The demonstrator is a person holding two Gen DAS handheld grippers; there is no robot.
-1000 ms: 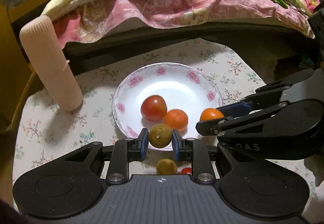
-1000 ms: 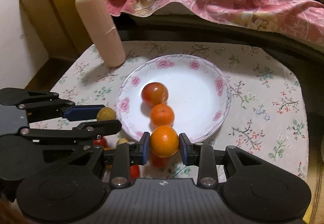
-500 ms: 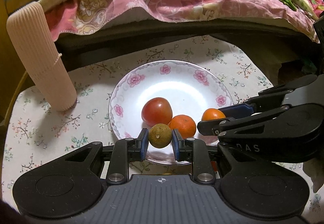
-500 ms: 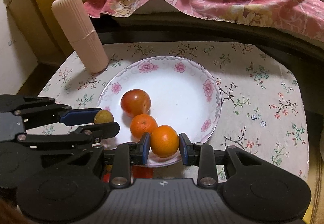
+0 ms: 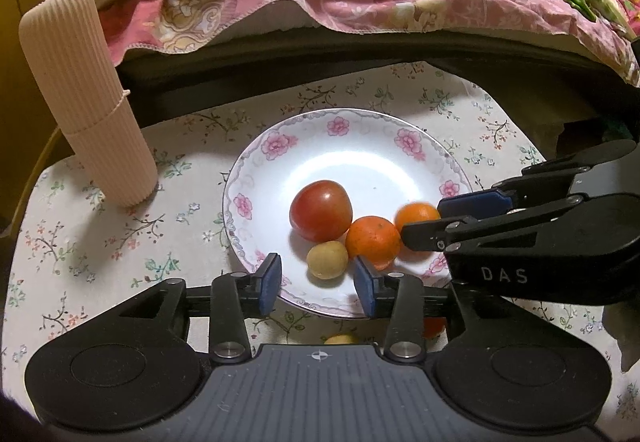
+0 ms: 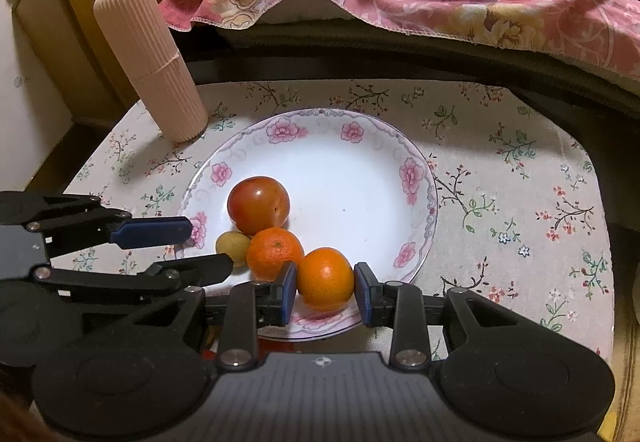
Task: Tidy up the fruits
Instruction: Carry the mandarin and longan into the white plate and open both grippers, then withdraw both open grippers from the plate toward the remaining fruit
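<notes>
Nearest, the left gripper [image 5: 318,284] is opening its jaws, with the small yellow-green fruit [image 5: 327,260] loose between them on the floral plate [image 5: 360,130]. The right gripper [image 6: 325,292] clamps an orange [image 6: 325,278] low over the plate's near edge. Beyond lie a mandarin [image 6: 275,252] and a tomato [image 6: 258,205]. Roughly half seems done: what look like more fruits [image 5: 340,339] wait half hidden under the grippers.

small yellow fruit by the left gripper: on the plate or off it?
On the plate. The yellow fruit rests on the plate against the tomato; the left gripper is opening, pads clear of it.
</notes>
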